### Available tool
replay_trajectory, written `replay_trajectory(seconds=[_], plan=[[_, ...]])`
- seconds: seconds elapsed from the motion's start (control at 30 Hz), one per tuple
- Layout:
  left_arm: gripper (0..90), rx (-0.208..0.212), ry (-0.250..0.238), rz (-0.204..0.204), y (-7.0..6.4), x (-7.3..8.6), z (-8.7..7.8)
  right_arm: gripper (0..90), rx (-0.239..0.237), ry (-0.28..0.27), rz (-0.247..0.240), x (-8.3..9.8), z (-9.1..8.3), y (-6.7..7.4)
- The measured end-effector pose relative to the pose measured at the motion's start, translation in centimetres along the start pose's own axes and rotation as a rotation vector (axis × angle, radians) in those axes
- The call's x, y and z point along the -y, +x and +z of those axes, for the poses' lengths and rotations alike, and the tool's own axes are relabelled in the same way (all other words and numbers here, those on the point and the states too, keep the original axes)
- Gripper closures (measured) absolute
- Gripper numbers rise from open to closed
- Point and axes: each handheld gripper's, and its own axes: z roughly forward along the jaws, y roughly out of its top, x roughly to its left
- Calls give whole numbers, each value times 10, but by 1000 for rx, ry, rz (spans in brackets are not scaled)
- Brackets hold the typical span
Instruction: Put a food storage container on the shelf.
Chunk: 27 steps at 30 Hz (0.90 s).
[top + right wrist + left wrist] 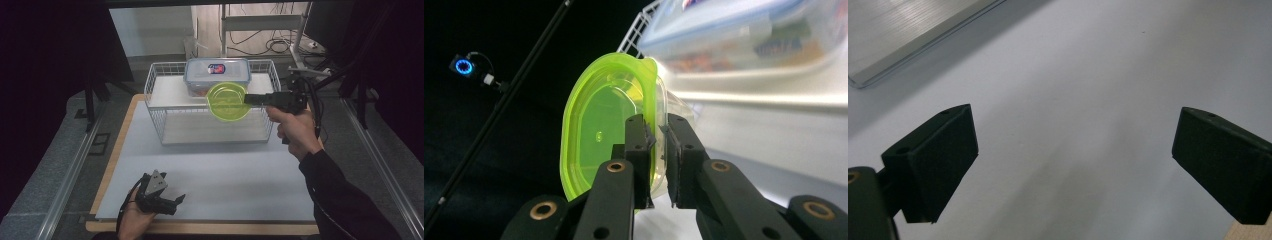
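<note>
We see right gripper [250, 98] clamped on rim of green tub [228, 101], tub held in air before wire rack [155, 85], beside lidded box [216, 75]. Left gripper [172, 202] wide, empty, low over table [220, 175].

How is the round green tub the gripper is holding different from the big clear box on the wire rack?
The round container with the lime-green lid is small; the rectangular clear plastic box with the blue-edged lid is bigger. The green one hangs in the air, pinched at its rim by the right gripper; the box rests on the white wire rack. Both have lids on.
</note>
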Motion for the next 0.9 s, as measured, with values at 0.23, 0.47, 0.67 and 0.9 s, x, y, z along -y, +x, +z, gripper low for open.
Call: replay_trajectory(seconds=[0.23, 0.47, 0.67, 0.9], plan=[[41, -6, -16, -3, 1, 0, -1, 816, 24, -46, -5, -27, 1, 7], [40, -9, -9, 12, 1, 0, -1, 816, 45, -69, 1, -46, 9, 10], [40, -8, -12, 7, 1, 0, -1, 816, 73, -99, 11, -64, 18, 11], [40, -6, -16, 8, 1, 0, -1, 816, 99, -122, 17, -80, 30, 13]])
